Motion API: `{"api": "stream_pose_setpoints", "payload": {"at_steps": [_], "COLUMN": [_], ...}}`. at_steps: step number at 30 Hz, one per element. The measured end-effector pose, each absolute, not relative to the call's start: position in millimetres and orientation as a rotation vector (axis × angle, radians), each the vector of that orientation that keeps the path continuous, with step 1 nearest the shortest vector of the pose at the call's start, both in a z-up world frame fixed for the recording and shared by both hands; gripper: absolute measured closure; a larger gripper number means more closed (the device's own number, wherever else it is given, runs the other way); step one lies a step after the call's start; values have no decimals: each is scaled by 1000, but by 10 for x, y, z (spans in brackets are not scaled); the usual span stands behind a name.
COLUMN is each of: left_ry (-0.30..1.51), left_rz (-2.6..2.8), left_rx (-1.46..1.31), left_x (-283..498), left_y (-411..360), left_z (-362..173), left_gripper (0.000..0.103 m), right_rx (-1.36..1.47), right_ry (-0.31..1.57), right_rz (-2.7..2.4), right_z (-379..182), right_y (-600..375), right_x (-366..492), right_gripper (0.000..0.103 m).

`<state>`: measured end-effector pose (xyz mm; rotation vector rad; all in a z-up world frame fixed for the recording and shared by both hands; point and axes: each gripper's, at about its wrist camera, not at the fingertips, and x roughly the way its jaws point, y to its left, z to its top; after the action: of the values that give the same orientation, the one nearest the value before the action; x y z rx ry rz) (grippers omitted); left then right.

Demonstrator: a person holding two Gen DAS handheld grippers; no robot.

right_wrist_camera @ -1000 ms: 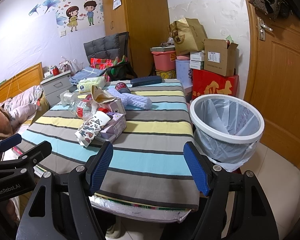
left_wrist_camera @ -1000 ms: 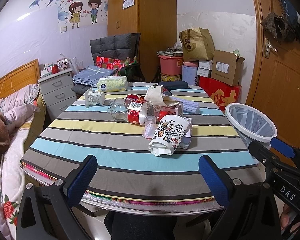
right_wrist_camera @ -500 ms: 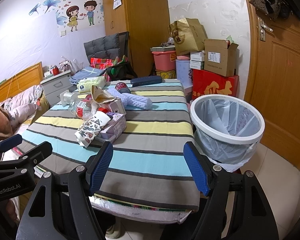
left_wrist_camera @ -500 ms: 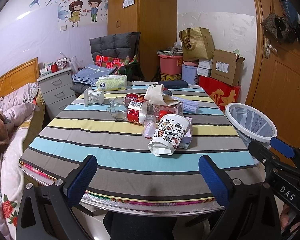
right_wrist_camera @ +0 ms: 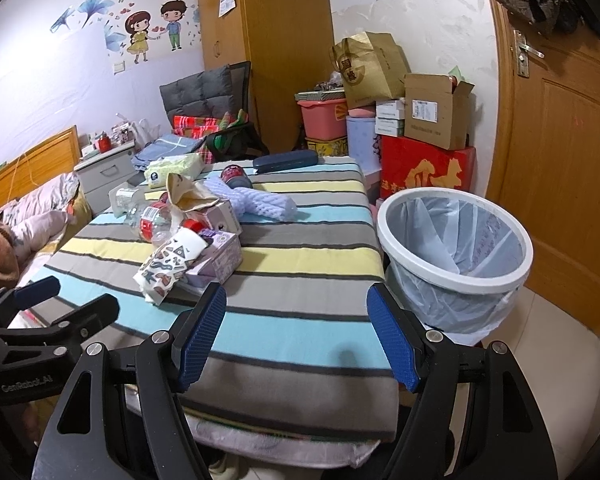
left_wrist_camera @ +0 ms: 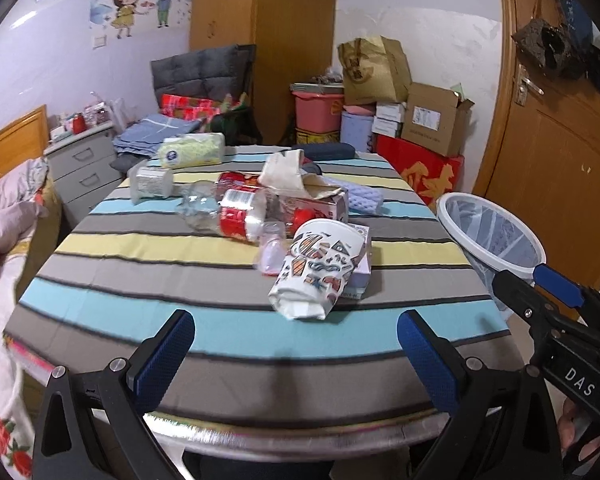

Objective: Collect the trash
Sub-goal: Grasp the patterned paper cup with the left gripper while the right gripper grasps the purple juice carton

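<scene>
A pile of trash lies mid-table on the striped cloth (left_wrist_camera: 148, 308): a crushed patterned paper cup (left_wrist_camera: 320, 272) (right_wrist_camera: 170, 258), a clear bottle with a red label (left_wrist_camera: 228, 216), a lilac box (right_wrist_camera: 220, 256), a torn carton (left_wrist_camera: 312, 200) and a small plastic cup (left_wrist_camera: 270, 254). A white bin with a clear liner (right_wrist_camera: 456, 240) (left_wrist_camera: 492, 236) stands off the table's right edge. My left gripper (left_wrist_camera: 296, 360) is open and empty over the near table edge. My right gripper (right_wrist_camera: 296, 336) is open and empty, near the table's right front corner beside the bin.
A tissue pack (left_wrist_camera: 192, 150), a small jar (left_wrist_camera: 152, 184), a blue mesh sleeve (right_wrist_camera: 260, 204) and a dark case (right_wrist_camera: 286, 160) lie farther back. Boxes (right_wrist_camera: 424, 160) are stacked behind the bin. A wooden door (right_wrist_camera: 560, 160) is at right, a bed (left_wrist_camera: 8, 220) at left.
Both grippers have moved slightly forward toward the table; the pile looks a little nearer. Nothing was taken hold of or moved.
</scene>
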<state>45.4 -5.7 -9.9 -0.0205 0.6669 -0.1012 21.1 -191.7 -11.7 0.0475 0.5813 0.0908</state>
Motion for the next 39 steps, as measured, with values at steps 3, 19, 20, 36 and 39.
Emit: {"api": "stream_pose_setpoints", "payload": {"at_steps": [3, 19, 20, 36, 39], "left_ry": [682, 818, 830, 833, 835], "left_rz": [-97, -255, -279, -194, -146], "left_rx": [-5, -59, -80, -184, -188], "left_x": [626, 1376, 1402, 1300, 1272], "left_y": [-66, 91, 113, 599, 723], "left_z": [-152, -476, -486, -515, -522], "left_gripper": [1, 26, 32, 47, 47], "right_rx": [53, 37, 36, 35, 54], "right_ry": [590, 622, 624, 701, 719], "right_rz": [90, 82, 83, 132, 162], "right_z": [-134, -135, -130, -246, -264], "right_y": [-1926, -1851, -1840, -1582, -1513], "right_x": [278, 578, 597, 889, 944], "right_gripper": [29, 29, 29, 29, 29]}}
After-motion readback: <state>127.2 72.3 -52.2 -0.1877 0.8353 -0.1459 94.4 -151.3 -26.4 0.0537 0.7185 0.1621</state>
